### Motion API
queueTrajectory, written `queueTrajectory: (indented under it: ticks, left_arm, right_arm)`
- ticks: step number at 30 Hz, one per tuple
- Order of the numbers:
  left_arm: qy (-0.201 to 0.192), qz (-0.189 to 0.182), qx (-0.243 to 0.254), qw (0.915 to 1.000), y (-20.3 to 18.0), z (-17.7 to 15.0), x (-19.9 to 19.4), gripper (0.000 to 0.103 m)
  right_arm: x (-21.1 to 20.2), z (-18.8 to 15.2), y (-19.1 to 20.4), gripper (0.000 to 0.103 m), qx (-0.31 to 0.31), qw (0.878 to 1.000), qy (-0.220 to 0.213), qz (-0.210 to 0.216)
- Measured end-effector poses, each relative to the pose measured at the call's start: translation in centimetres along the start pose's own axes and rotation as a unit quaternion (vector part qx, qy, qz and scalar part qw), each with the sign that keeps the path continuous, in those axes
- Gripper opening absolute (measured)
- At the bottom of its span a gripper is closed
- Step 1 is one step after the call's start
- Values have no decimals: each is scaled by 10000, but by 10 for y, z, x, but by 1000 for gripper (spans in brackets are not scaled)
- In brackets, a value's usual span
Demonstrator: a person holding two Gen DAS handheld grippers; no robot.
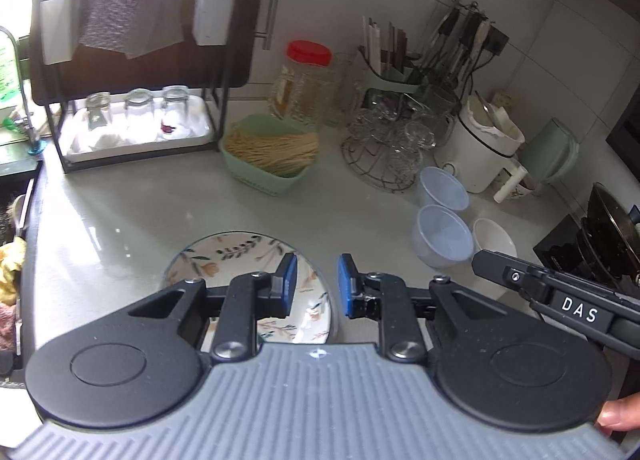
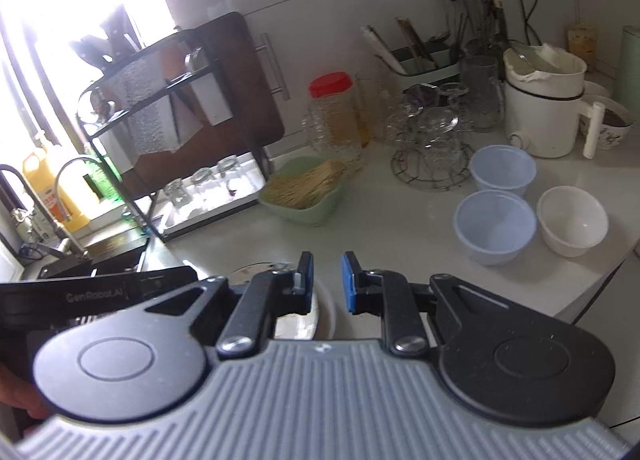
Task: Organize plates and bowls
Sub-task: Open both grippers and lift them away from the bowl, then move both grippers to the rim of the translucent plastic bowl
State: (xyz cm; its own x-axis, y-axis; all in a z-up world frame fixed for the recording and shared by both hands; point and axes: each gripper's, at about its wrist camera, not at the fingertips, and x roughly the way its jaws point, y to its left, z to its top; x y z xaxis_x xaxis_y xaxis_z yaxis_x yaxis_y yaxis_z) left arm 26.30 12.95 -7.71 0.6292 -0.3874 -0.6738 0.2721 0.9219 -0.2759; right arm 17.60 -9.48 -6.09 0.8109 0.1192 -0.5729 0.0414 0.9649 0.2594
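Take the green noodle basket (image 1: pixel 266 156) as the marker on the countertop (image 1: pixel 120 220). Left of it stands the black dish rack (image 1: pixel 132 72) with upturned glasses on its white tray. In front of the basket, toward the counter's front edge, lies the floral plate (image 1: pixel 240 256) — flat, alone, nothing stacked on it. The left gripper (image 1: pixel 318 284) hangs just above the plate's right-hand rim, jaws parted a modest gap and holding nothing; one blue pad sits over the plate, the other past its edge.

Right of the basket, beyond the wire glass stand (image 1: pixel 384 156), sit the bowls: two pale blue plastic bowls (image 2: pixel 494 226) one behind the other, and a white bowl (image 2: pixel 572 220) just beside the nearer blue one. The right gripper (image 2: pixel 326 282) is also empty with jaws part open, hovering in front of the basket and left of the bowls; the rim showing beneath its left finger is probably the same plate, though most of it is hidden.

The step in hand looks like a first grasp, likely of the plate. To do it well, come in low and flat so one pad slips under the rim and the other lands on top — a glazed plate on a smooth counter will skate if pushed sideways. Close firmly, lift level. For the bowls, pinch one wall and nest blue into blue
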Motion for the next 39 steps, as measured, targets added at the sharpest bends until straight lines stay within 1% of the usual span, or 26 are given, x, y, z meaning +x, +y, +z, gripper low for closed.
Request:
queueTrajectory:
  ticks: [3, 7, 9, 11, 15, 16, 18, 21, 22, 23, 26, 28, 31, 32, 33, 34, 36, 37, 39]
  left_arm:
    - [60, -87, 130, 9999, -22, 2, 20, 25]
    - [233, -335, 244, 9989, -52, 9, 44, 24]
    - [303, -391, 419, 9979, -69, 12, 58, 24]
    - [360, -432, 597, 9966, -85, 16, 72, 24]
    - [381, -411, 813, 9951, -110, 22, 98, 25]
    - [349, -368, 901, 9946, -115, 24, 104, 25]
    - [431, -269, 994, 9938, -123, 26, 117, 25]
    - [489, -140, 1092, 9927, -133, 31, 137, 25]
    - [499, -84, 1084, 9928, -135, 33, 144, 27]
    - [555, -32, 1011, 9933, -137, 34, 153, 34]
    - [766, -37, 741, 9943, -139, 40, 182, 47]
    - [912, -152, 672, 9934, -140, 41, 198, 48]
    - [1195, -118, 785, 9897, -142, 40, 227, 49]
    - [1289, -125, 780, 9885, -143, 41, 235, 50]
    - [1375, -147, 740, 9876, -143, 42, 242, 50]
    - [1444, -205, 669, 9870, -142, 42, 249, 51]
    - [1572, -280, 519, 9858, -139, 45, 261, 53]
    - [1605, -323, 461, 9854, -139, 46, 266, 53]
    - [1684, -378, 379, 9843, -139, 48, 277, 54]
  right_arm:
    - [-1, 2, -25, 19, 34, 9997, -31, -220]
    - [-5, 1, -57, 19, 227, 9984, -2, -519]
    - [-6, 0, -74, 19, 398, 9974, 53, -604]
    - [-6, 2, -89, 19, 408, 9972, 79, -615]
    - [0, 10, -117, 19, 435, 9967, 136, -677]
    - [3, 11, -122, 19, 411, 9967, 144, -682]
    - [12, 12, -134, 19, 405, 9965, 194, -706]
    - [29, 12, -154, 19, 546, 9956, 341, -685]
    - [34, 12, -159, 19, 544, 9956, 368, -668]
    - [39, 11, -164, 19, 539, 9957, 389, -645]
    - [52, 11, -178, 19, 587, 9955, 434, -605]
    - [60, 11, -186, 19, 689, 9948, 450, -598]
    - [70, 10, -197, 20, 890, 9935, 479, -517]
    - [74, 10, -200, 23, 896, 9934, 496, -520]
    - [79, 9, -201, 28, 887, 9934, 529, -503]
    - [84, 10, -203, 31, 895, 9933, 570, -460]
    - [90, 11, -206, 33, 924, 9934, 580, -365]
    - [93, 11, -207, 36, 935, 9936, 547, -332]
    - [100, 11, -211, 38, 1004, 9929, 544, -339]
